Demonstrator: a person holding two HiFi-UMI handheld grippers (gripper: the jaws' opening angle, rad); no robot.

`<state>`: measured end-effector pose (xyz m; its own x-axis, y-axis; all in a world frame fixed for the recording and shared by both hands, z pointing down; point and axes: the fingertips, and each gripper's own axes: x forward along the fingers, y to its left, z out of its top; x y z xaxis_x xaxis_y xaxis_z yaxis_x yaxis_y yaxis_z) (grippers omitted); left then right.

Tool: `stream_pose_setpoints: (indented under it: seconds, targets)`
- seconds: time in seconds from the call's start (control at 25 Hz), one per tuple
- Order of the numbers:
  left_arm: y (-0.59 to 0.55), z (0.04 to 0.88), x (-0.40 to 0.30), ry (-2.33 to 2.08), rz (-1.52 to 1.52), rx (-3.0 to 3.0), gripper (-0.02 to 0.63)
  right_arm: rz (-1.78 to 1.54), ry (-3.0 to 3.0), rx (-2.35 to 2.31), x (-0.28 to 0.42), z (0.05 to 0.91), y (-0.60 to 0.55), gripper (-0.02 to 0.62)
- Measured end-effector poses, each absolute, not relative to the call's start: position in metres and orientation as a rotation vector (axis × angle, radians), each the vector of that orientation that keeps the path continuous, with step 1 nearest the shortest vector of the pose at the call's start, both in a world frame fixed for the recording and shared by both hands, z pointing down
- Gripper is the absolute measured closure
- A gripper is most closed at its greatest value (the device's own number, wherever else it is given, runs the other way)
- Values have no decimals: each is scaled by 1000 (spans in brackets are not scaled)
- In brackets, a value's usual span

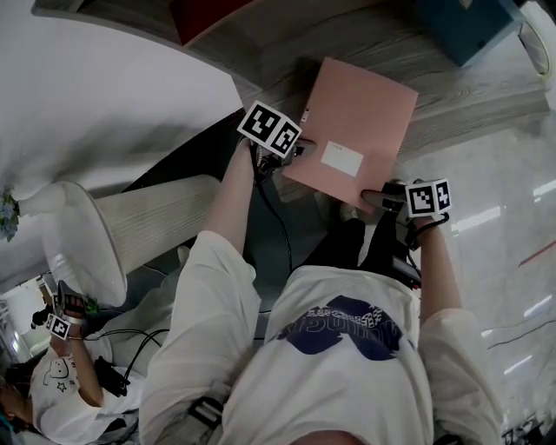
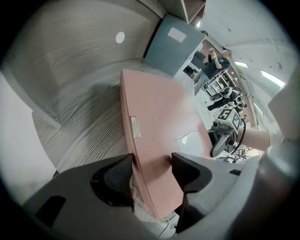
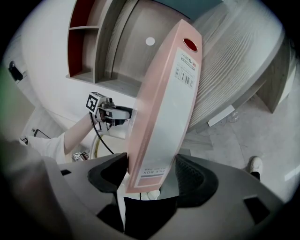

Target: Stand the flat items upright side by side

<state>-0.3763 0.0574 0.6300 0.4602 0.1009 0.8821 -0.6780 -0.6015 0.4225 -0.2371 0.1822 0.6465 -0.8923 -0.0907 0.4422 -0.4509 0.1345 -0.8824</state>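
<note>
A pink file box (image 1: 356, 130) hangs tilted at the front edge of the wood-grain tabletop (image 1: 287, 48), its broad face with a white label turned up. My left gripper (image 1: 291, 161) is shut on the box's left edge. In the left gripper view the pink box (image 2: 159, 122) sits between the two pads of my left gripper (image 2: 152, 164). My right gripper (image 1: 378, 198) holds the near right corner. In the right gripper view the labelled spine of the box (image 3: 164, 108) rises from between the pads of my right gripper (image 3: 150, 173).
A blue-grey box (image 1: 465, 26) stands on the tabletop at the back right, and a red item (image 1: 208, 13) lies at the back. A white round table (image 1: 78, 235) is to the left, with another person (image 1: 61, 374) beyond it. Glossy floor (image 1: 512, 217) lies to the right.
</note>
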Motion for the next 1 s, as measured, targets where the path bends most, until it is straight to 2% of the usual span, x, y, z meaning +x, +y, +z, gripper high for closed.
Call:
stream_pose_setpoints:
  seconds: [0.44, 1.0]
  targets:
    - [53, 621, -374, -554, 1119, 2000, 337, 1553, -2168, 642, -229, 636, 171, 267]
    - [22, 586, -346, -603, 1134, 2150, 336, 1039, -2274, 978, -200, 602, 141, 260]
